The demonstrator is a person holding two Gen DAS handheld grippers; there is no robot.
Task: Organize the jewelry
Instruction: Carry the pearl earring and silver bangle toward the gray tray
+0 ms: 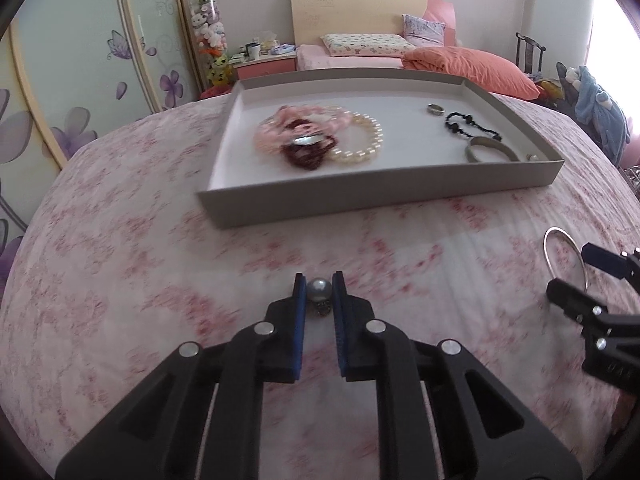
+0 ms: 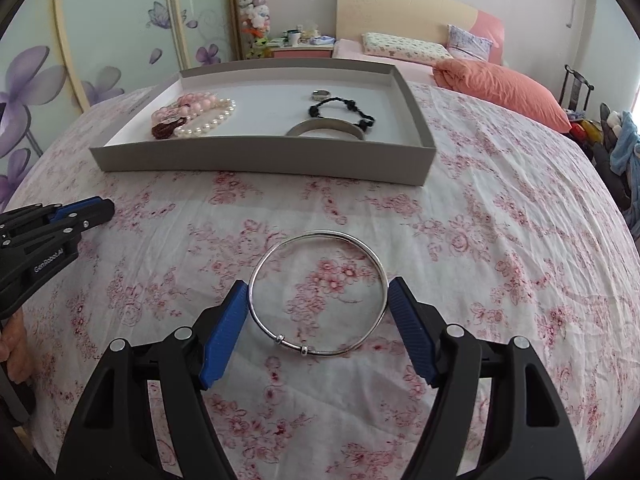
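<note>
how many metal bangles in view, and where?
2. A wide bangle lies in the tray, near its front wall. A thin bangle lies on the bedspread, between the open right gripper's fingers. The bead pile may hide more.

Bangle lies before the tray; pearl seemingly left.

1. A wardrobe with purple flower panels is filling the upper left.
2. A bed with a cream headboard is standing at upper centre, an orange duvet lying on it.
3. Daylight is glaring in at the far right edge.
4. A floral bedspread is covering the foreground.
</note>
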